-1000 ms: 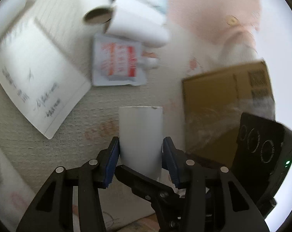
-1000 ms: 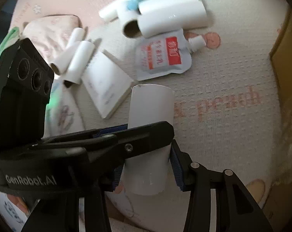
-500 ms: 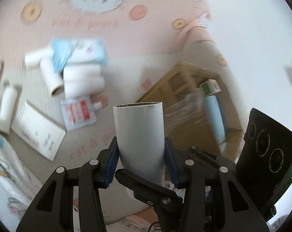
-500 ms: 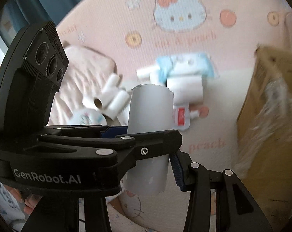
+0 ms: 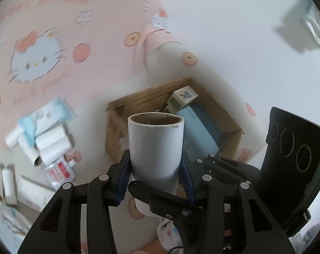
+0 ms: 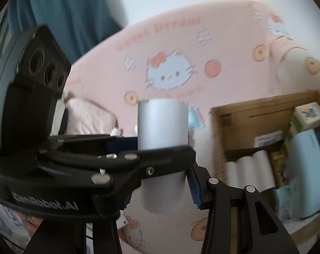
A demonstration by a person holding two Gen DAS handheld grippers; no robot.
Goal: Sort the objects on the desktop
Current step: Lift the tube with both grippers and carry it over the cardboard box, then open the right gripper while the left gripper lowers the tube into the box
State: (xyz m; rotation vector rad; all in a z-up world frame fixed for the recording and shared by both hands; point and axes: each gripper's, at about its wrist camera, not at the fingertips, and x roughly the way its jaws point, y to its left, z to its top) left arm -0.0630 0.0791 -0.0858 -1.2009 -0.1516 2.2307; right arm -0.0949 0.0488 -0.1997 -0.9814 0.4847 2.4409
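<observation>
A white paper roll with a brown cardboard core (image 5: pixel 155 148) stands upright, lifted clear of the mat. My left gripper (image 5: pixel 155 169) is shut on it, its blue pads pressing both sides. My right gripper (image 6: pixel 162 192) is shut on the same roll (image 6: pixel 162 131) lower down; its finger crosses under the roll in the left wrist view. Beyond the roll sits an open cardboard box (image 5: pixel 138 101), also on the right in the right wrist view (image 6: pixel 244 114). It holds a pale blue case (image 6: pixel 304 165), a small carton (image 5: pixel 181 99) and white rolls (image 6: pixel 251 169).
On the mat at left lie several more white rolls (image 5: pixel 51 144), a red-and-white pouch (image 5: pixel 60 169), a blue wipes pack (image 5: pixel 45 116) and a notepad (image 5: pixel 32 190). A pink cartoon-cat blanket (image 6: pixel 202 42) rises behind. A dark curtain (image 6: pixel 64 10) hangs at the far left.
Both grippers have risen with the roll held between them and now look further out. The loose items have dropped to the lower left, and the box's inside has come into view.
</observation>
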